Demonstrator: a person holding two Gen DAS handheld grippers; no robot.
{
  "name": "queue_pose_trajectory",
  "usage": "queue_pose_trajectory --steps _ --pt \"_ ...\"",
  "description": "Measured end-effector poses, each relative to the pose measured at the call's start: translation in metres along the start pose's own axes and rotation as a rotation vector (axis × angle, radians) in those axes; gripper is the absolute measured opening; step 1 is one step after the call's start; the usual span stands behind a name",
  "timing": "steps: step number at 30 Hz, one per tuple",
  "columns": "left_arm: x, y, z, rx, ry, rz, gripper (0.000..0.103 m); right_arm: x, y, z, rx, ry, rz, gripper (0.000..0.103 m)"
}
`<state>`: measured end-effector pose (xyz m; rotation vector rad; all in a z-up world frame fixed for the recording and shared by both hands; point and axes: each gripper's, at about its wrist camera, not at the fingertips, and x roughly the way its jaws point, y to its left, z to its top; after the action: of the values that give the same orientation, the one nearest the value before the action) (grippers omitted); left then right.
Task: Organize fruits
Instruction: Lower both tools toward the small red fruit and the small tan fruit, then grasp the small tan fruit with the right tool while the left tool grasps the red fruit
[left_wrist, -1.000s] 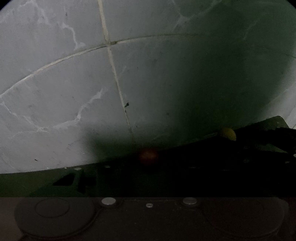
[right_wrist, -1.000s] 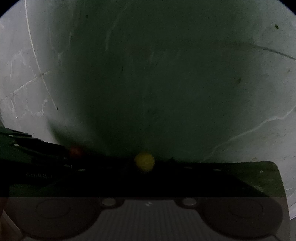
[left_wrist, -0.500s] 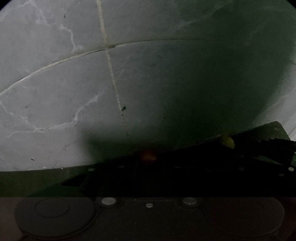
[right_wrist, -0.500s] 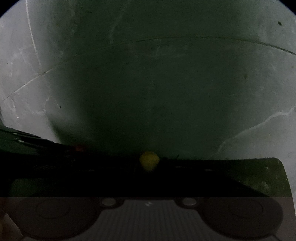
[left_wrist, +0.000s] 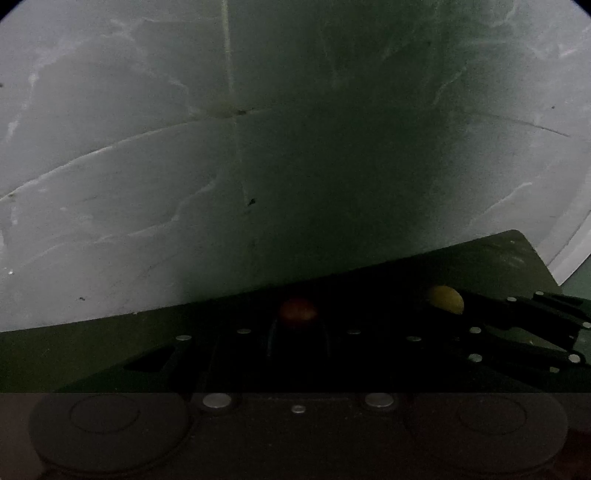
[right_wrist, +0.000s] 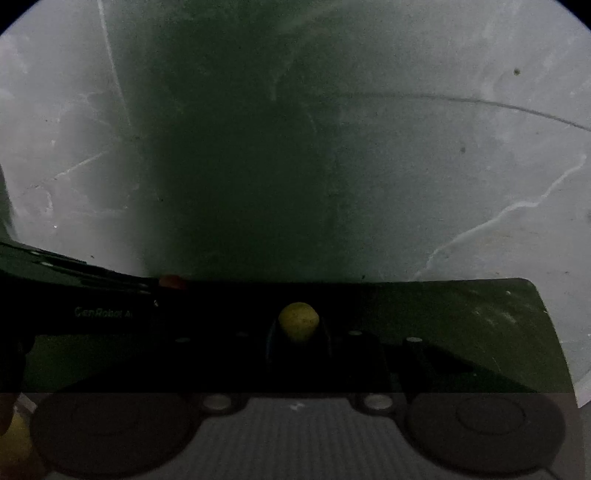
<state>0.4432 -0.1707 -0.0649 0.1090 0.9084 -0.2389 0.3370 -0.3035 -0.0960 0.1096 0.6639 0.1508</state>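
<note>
Showing more fully than a second ago, the red fruit sits clamped in the left gripper and the yellow fruit in the right gripper (both very dim), above a green mat on the marble floor.

Both grippers are held side by side, pointing down and forward. The left gripper has its jaws closed on a small red fruit at the tips. The right gripper, just beside it, has its jaws closed on a yellow fruit.
</note>
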Motion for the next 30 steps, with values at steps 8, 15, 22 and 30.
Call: queue_pose_trajectory --steps 8,15,22,30 --pt "-0.033 0.012 -0.01 0.014 -0.017 -0.021 0.025 -0.034 0.019 -0.004 0.011 -0.029 -0.029 0.028" --pt "-0.073 0.017 -0.022 0.025 -0.03 -0.028 0.025 -0.064 0.045 -0.018 0.03 -0.04 -0.03 0.028" --pt "-0.102 0.032 -0.044 0.038 -0.043 -0.046 0.025 -0.088 0.074 -0.035 0.038 -0.035 -0.027 0.028" --pt "-0.129 0.049 -0.072 0.042 -0.041 -0.066 0.025 -0.11 0.107 -0.05 0.019 -0.025 -0.031 0.028"
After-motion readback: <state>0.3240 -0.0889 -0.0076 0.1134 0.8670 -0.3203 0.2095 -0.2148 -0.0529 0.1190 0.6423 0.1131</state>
